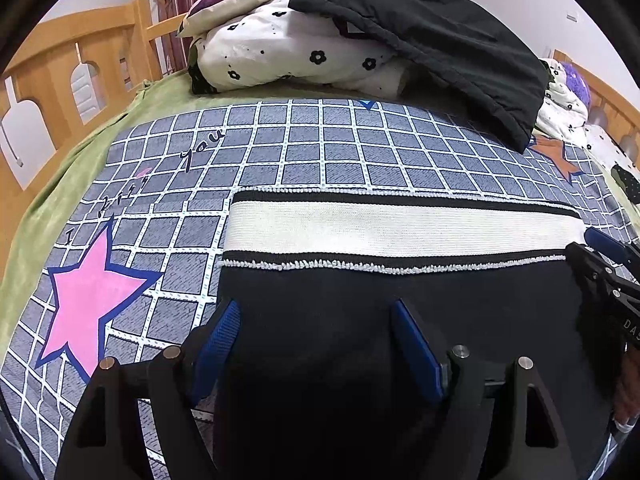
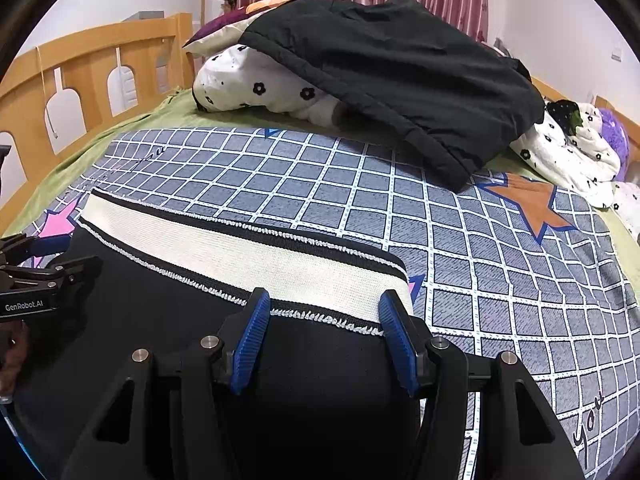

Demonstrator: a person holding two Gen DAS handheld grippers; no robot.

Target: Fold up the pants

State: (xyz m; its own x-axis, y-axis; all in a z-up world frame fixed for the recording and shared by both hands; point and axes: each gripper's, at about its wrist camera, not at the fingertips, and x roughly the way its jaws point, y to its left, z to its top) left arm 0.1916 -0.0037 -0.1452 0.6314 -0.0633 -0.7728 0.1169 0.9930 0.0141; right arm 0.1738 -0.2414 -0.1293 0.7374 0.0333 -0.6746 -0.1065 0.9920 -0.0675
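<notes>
Lying flat on the checked sheet, the pants are stretching their waistband crosswise just ahead of both tools. The left gripper and right gripper are hovering with jaws apart, gripping nothing, one over each waistband end.

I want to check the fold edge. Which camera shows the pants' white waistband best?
The left wrist view: the waistband runs nearly full width there, both ends visible. In the right wrist view it slants, its near end behind the right claw.
</notes>
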